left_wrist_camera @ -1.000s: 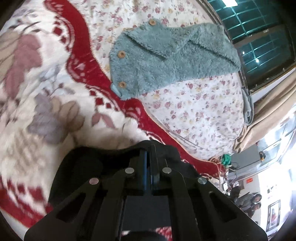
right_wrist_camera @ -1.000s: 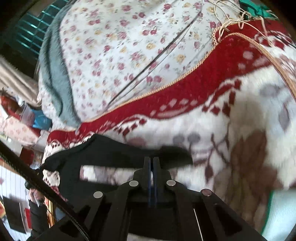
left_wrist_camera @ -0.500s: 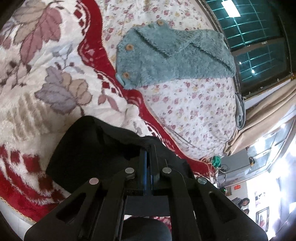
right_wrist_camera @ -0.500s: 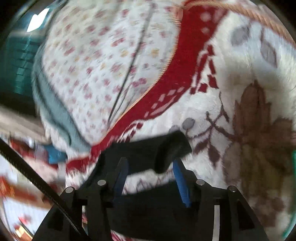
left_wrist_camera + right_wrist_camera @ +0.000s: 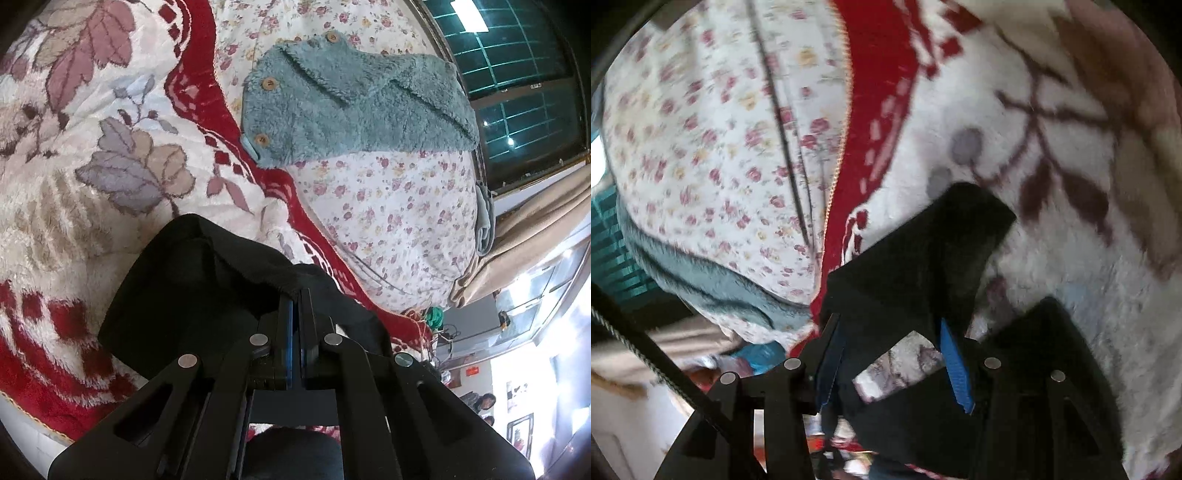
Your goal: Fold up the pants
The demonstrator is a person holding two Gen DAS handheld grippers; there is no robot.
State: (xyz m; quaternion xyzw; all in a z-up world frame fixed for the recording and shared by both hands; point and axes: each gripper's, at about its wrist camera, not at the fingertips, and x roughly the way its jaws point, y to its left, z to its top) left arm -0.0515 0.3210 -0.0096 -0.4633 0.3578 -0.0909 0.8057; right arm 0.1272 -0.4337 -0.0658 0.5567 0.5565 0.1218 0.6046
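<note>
The black pants (image 5: 192, 295) lie on a white, red-bordered plush blanket (image 5: 74, 166). My left gripper (image 5: 295, 295) is shut on a raised edge of the pants, and the cloth drapes down from its blue pads. In the right wrist view my right gripper (image 5: 890, 325) is open, its blue pads (image 5: 955, 365) spread apart. A folded corner of the black pants (image 5: 916, 266) sits between and just ahead of the fingers, and more black cloth lies below. That view is motion-blurred.
A teal fleece garment (image 5: 351, 107) with wooden buttons lies on the floral sheet (image 5: 388, 221) beyond the blanket. A window with bars and beige curtains (image 5: 535, 229) are at the bed's far side. The bed's edge runs along the lower left (image 5: 29, 410).
My right gripper has opened and let go of the pants, then swung sideways. My left gripper has stayed shut on the cloth and moved back, so more of the pants shows.
</note>
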